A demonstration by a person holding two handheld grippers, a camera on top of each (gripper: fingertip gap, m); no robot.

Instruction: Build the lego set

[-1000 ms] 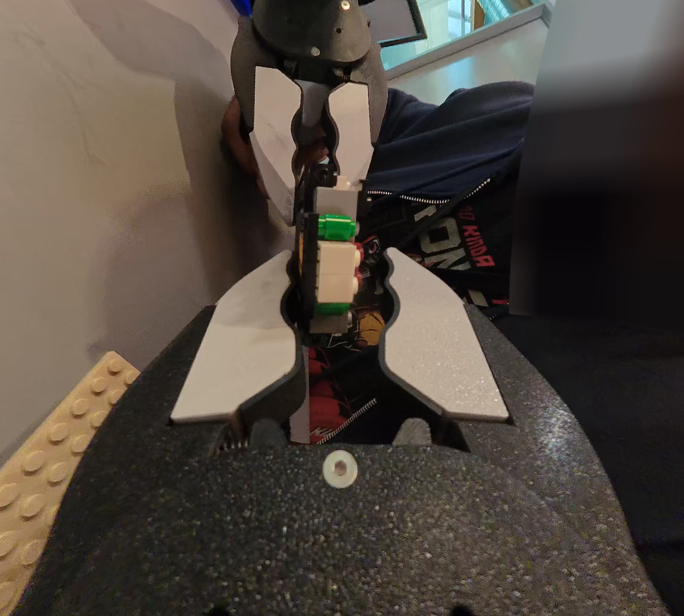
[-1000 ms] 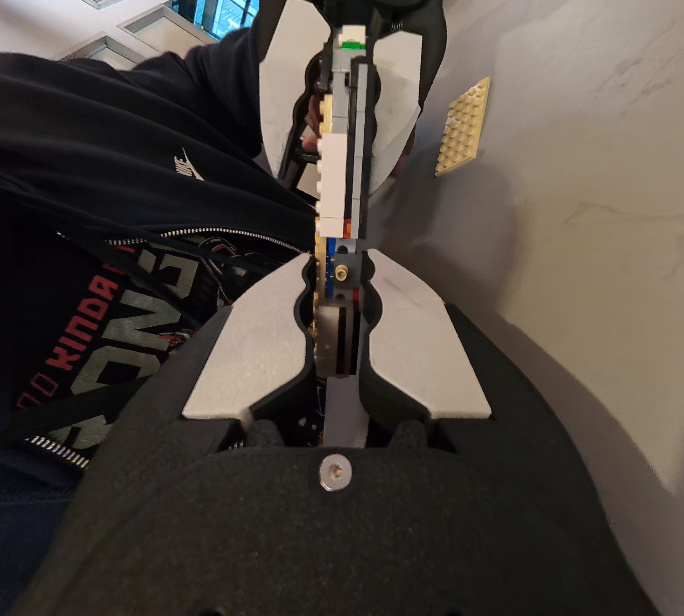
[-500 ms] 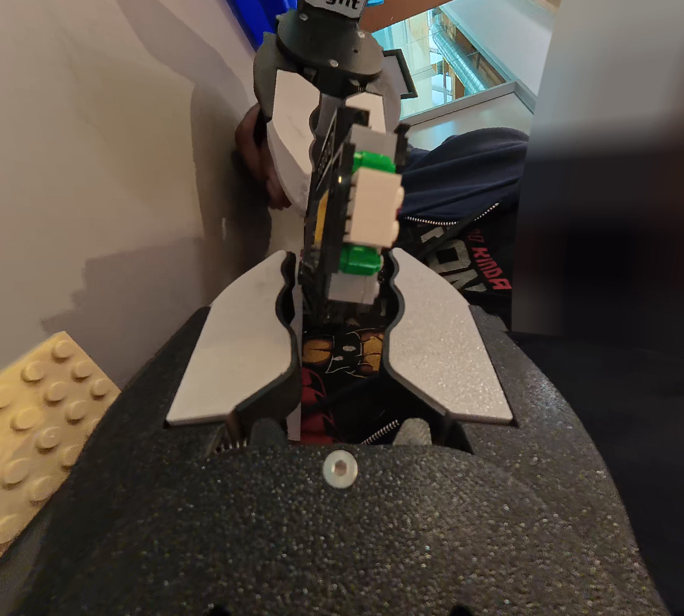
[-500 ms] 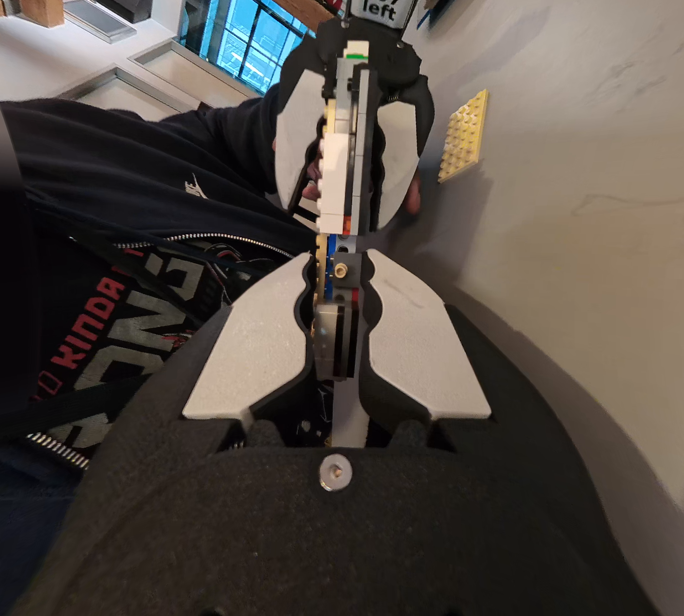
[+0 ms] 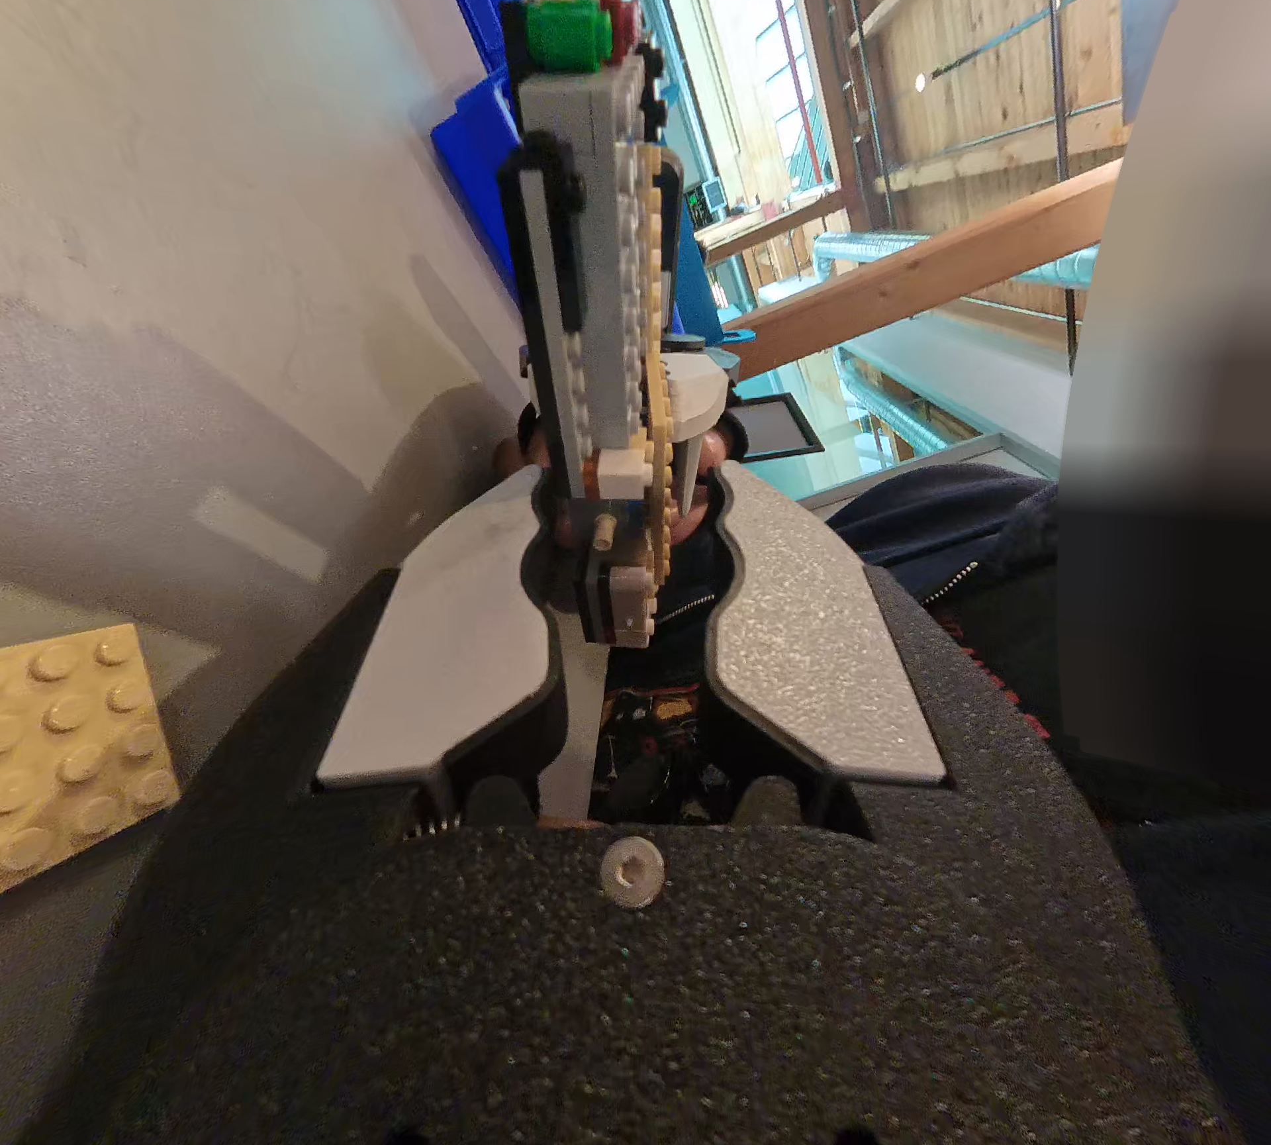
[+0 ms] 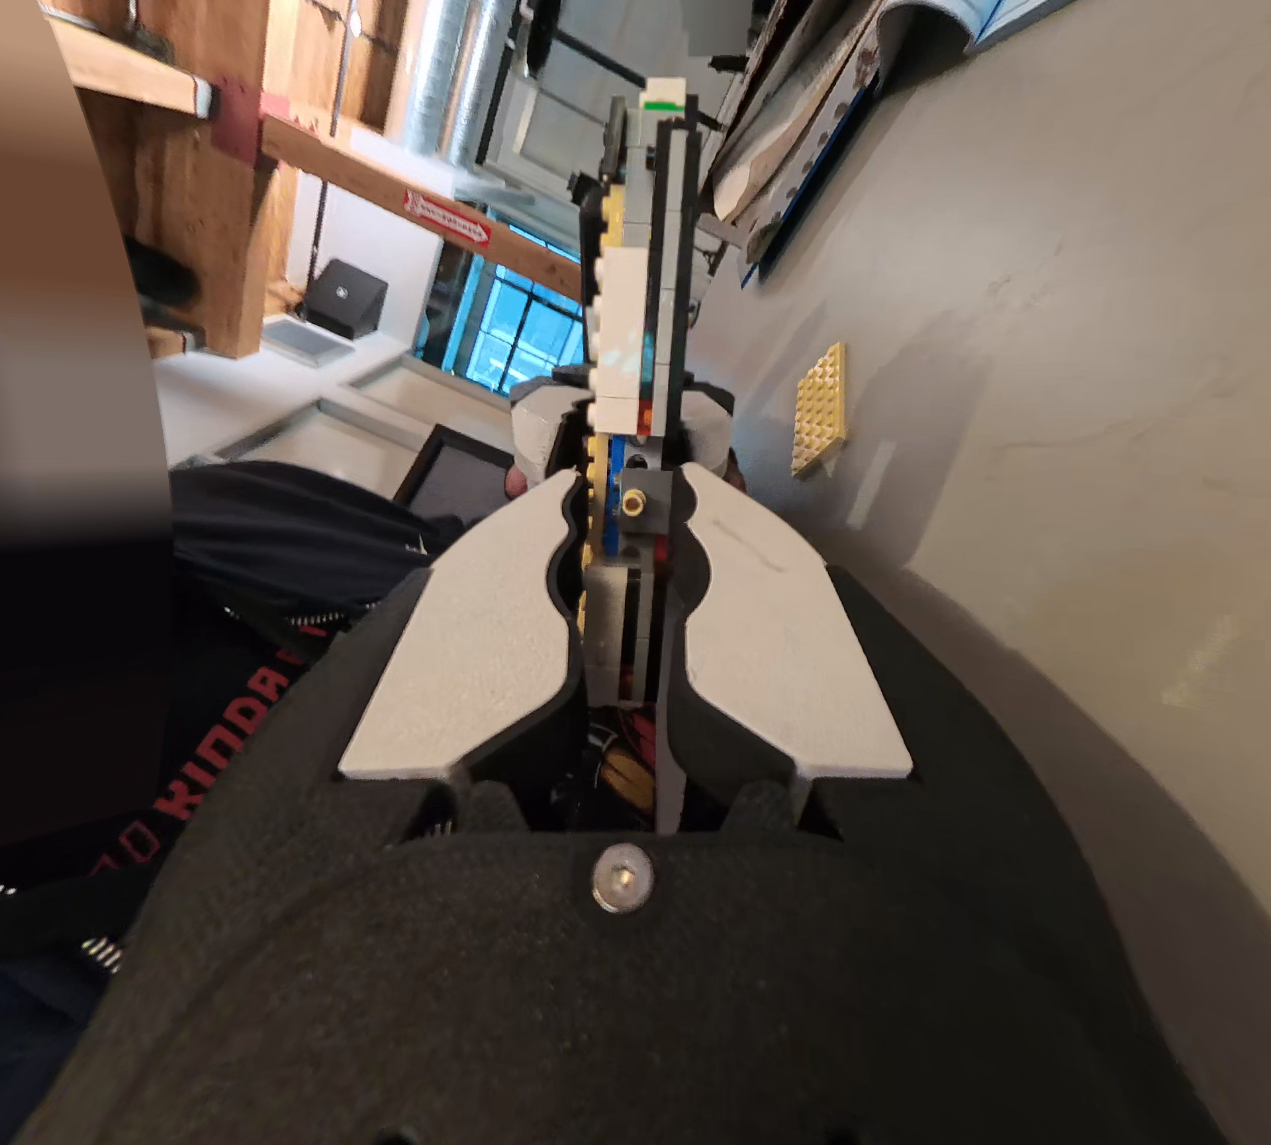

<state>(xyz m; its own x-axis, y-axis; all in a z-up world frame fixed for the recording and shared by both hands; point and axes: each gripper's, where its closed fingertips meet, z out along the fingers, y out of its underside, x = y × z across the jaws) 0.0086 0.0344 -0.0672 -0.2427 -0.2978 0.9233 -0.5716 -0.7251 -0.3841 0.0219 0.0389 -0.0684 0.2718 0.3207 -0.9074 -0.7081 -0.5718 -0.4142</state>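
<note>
Two grippers on one brick model [image 6: 622,321], held up off the grey table [image 6: 1031,355]. Right gripper [image 6: 629,493] is clamped narrow on its dark pin end, same as a second ago. Left gripper [image 5: 629,493] is wider: one finger against the model, the other clear. The model's green end, previously near the left fingers, now points away from them. The tan plate [image 5: 69,740] is unmoved.
</note>
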